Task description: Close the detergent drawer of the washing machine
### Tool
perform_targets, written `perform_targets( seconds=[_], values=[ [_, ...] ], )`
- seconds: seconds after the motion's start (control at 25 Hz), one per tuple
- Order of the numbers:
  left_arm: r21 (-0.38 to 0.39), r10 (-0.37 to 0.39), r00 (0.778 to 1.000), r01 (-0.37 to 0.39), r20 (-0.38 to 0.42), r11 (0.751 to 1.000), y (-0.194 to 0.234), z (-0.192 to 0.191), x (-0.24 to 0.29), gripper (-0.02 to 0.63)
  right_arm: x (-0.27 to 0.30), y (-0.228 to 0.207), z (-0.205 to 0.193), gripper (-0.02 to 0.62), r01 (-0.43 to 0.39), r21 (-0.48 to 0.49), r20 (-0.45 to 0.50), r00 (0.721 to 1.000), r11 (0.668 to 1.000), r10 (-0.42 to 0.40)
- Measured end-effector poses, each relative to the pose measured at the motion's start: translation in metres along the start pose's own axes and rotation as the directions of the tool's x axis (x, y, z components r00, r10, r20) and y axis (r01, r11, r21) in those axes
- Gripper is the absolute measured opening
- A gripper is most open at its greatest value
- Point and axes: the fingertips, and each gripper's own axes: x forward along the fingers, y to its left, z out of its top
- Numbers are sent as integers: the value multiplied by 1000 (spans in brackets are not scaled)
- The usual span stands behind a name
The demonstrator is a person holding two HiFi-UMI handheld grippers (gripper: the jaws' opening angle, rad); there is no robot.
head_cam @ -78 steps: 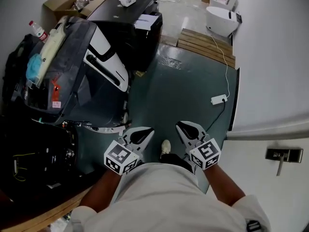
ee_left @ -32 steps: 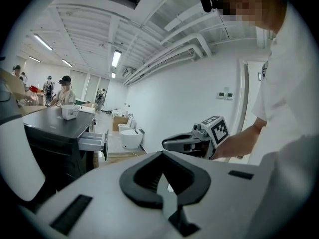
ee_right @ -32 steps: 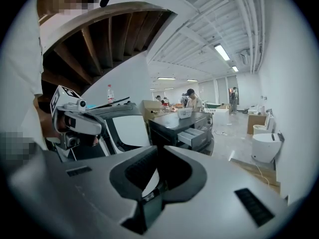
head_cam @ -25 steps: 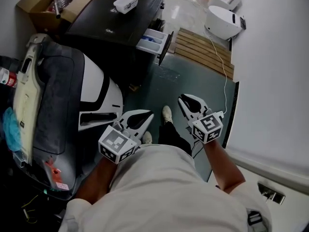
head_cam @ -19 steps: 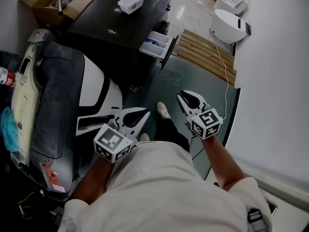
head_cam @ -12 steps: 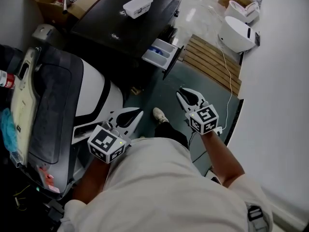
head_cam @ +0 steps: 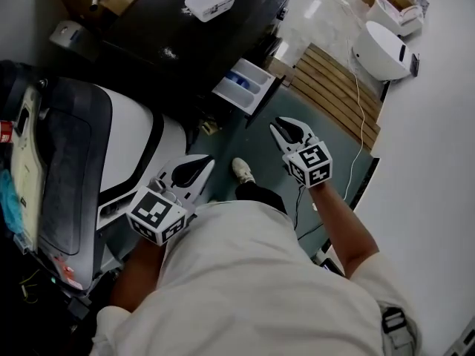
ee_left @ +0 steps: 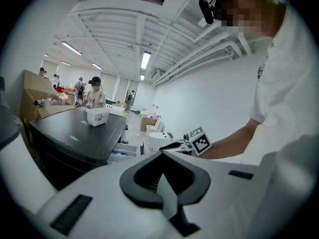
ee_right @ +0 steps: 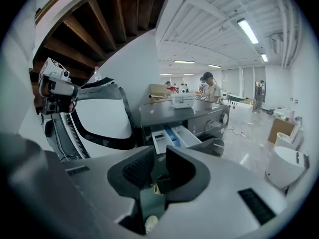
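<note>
The black washing machine (head_cam: 185, 39) stands at the top of the head view, and its white detergent drawer (head_cam: 247, 87) is pulled out, showing a blue insert. My right gripper (head_cam: 276, 126) hangs in the air just below and right of the drawer front, apart from it. Its jaws stand slightly open with nothing between them. In the right gripper view the drawer (ee_right: 172, 136) lies straight beyond that gripper (ee_right: 158, 151). My left gripper (head_cam: 202, 165) is lower left, shut and empty. The left gripper view shows the drawer (ee_left: 122, 151) past this gripper (ee_left: 162, 156).
A white lidded box (head_cam: 211, 0) sits on the machine's top. A large white-and-black appliance (head_cam: 126, 147) stands on the left. A wooden pallet (head_cam: 334, 84), a white bowl-shaped fixture (head_cam: 382, 49) and a white cable (head_cam: 356, 124) lie on the right, beside a white wall. My shoe (head_cam: 241, 170) rests on green floor.
The person has walked toward the washing machine, so it and the open drawer have come nearer. My right gripper now hangs close to the drawer front. The drawer stays pulled out.
</note>
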Motion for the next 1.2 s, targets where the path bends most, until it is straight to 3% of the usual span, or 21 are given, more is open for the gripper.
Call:
perform_targets(
  seconds=[0.52,1.2],
  values=[
    [-39,103,995,-104,-11,994,19,16,41,-5,47,-50,-21,63,-86,-33,-72,994,996,83],
    [-87,214,977,-214,-6,973,26,15,56,-5,81,-67,-37,80,-184,-113,-122,978,976,171]
  ],
)
